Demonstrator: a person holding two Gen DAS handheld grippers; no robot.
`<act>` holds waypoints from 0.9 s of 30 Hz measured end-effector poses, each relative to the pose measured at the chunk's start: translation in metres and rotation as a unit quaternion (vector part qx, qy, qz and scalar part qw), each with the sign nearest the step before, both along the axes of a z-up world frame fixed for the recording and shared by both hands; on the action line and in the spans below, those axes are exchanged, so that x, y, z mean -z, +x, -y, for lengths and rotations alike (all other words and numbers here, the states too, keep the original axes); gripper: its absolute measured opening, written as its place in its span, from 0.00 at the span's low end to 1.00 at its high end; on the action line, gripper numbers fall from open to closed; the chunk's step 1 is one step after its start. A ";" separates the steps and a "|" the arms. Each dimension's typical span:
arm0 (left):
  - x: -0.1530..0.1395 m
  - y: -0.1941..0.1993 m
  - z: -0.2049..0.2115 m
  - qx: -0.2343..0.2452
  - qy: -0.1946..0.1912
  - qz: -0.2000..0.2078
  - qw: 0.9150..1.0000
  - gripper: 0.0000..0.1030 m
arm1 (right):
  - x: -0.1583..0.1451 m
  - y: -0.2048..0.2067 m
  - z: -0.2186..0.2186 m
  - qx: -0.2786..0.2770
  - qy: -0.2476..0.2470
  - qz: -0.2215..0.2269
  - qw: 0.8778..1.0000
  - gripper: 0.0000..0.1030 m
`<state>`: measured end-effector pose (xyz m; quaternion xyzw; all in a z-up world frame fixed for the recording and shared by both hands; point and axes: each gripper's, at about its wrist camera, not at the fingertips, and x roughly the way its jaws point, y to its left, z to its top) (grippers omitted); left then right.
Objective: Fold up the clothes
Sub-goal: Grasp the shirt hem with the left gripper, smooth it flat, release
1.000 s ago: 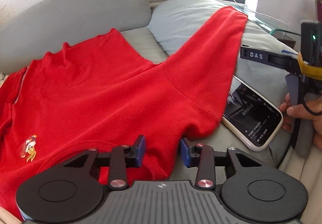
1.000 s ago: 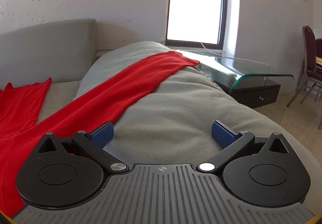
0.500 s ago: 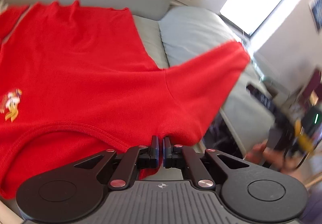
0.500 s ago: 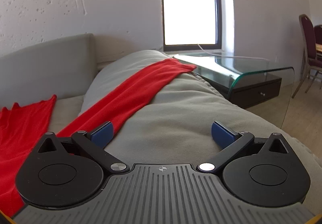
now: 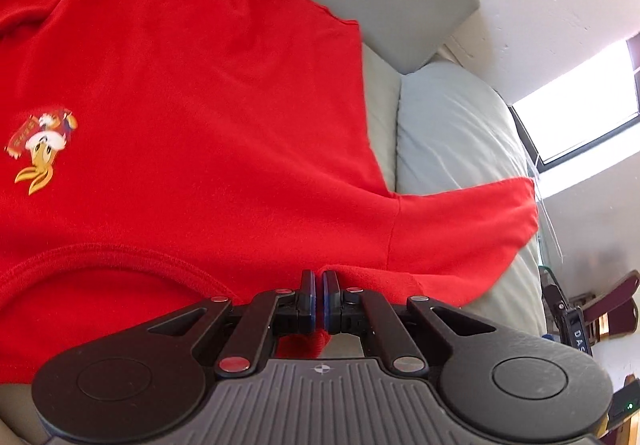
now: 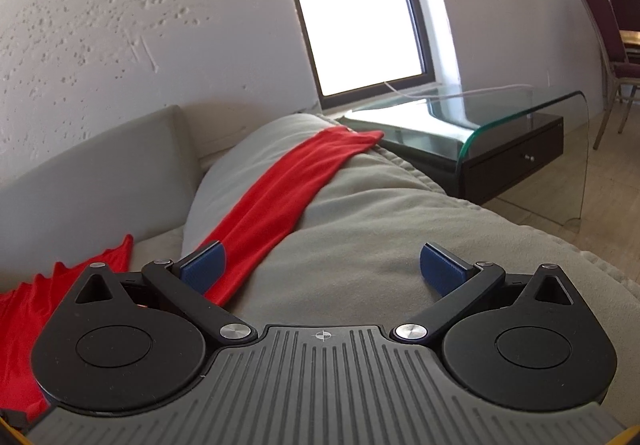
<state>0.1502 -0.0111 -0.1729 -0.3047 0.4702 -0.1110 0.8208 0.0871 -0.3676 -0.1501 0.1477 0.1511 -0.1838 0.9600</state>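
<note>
The left gripper [image 5: 319, 295] has its blue-padded jaws pressed together on the shoulder edge of the red cotton T-shirt [image 5: 192, 93], beside the ribbed neckline that curves away to its left; a fold of red cloth hangs just below the pads. Ahead of that grip the shirt spreads flat over the grey fabric sofa [image 5: 380, 97], with a small cartoon print [image 5: 40, 147] on the chest off to the left, and one short sleeve [image 5: 472, 221] running to the right onto the pale grey cushion [image 5: 452, 133]. The right gripper [image 6: 322, 269] stands wide apart and empty above that same cushion, its left pad just beside the sleeve's edge, which stretches forward and away up the cushion's crest. Further beyond it, to the right, stands a curved glass side table [image 6: 520, 105] with a dark drawer, then a bright window [image 6: 356, 5] in the white textured wall [image 6: 140, 13], and a maroon chair [image 6: 608, 33] at far right.
</note>
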 end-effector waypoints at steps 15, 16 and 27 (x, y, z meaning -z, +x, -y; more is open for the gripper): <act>0.003 0.000 -0.009 0.005 0.017 0.007 1.000 0.02 | 0.001 0.002 -0.001 0.008 0.002 0.003 1.000 1.00; 0.003 0.000 -0.009 0.006 0.020 0.008 1.000 0.03 | -0.001 0.001 -0.002 0.008 0.001 0.005 1.000 1.00; 0.006 0.001 -0.009 0.013 0.025 0.009 1.000 0.06 | -0.064 -0.055 -0.011 -0.072 0.047 0.057 0.995 0.99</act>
